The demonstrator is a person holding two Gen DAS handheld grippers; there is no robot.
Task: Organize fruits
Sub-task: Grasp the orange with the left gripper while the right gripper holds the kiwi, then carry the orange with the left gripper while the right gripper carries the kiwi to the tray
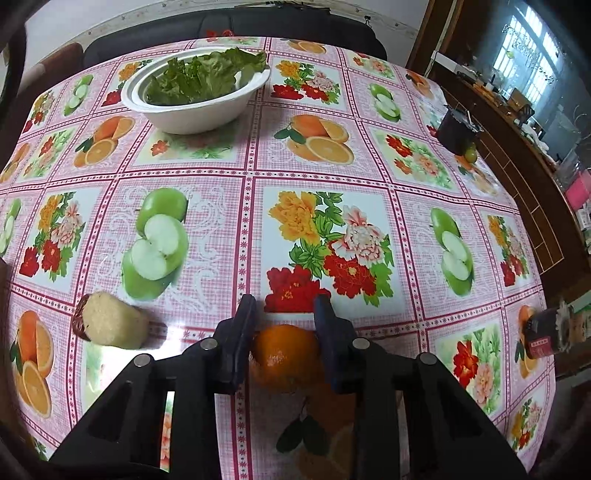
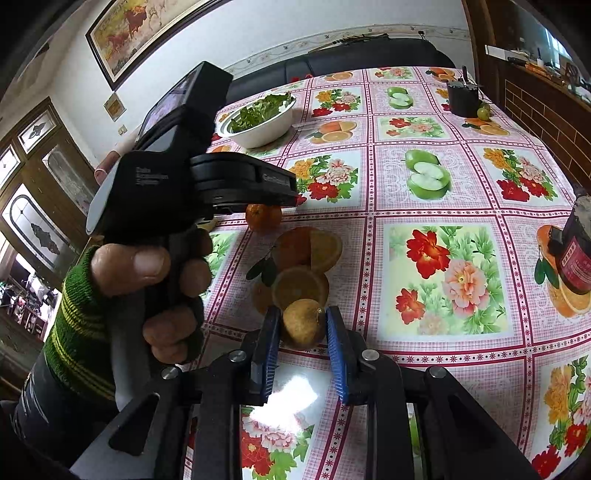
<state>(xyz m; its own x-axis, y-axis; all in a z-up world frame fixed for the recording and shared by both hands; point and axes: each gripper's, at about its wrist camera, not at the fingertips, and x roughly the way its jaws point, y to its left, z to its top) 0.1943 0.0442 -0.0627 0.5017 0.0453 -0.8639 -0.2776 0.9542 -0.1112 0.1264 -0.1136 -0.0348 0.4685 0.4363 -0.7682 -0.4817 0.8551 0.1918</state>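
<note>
Left tool (image 1: 284,321) clamped on orange (image 1: 284,354), low over bench (image 1: 406,206). Right tool (image 2: 301,325) clamped on brownish fruit (image 2: 303,325). White bowl (image 1: 192,110) lies far ahead, nearer the left tool.

A table under a glossy pink checked tablecloth (image 1: 251,177) printed with fruit and flowers, and there's glare bouncing off it near the front edge. Behind the table, a dark sofa (image 2: 369,59) against a white wall (image 2: 258,29) with a patterned border strip. Up on that wall, a framed painting of horses (image 2: 136,29). Left side, wooden doors with decorative glass panels (image 2: 33,206). Right side, a brown wooden counter (image 1: 517,177), and bright daylight from a window (image 1: 532,51).
</note>
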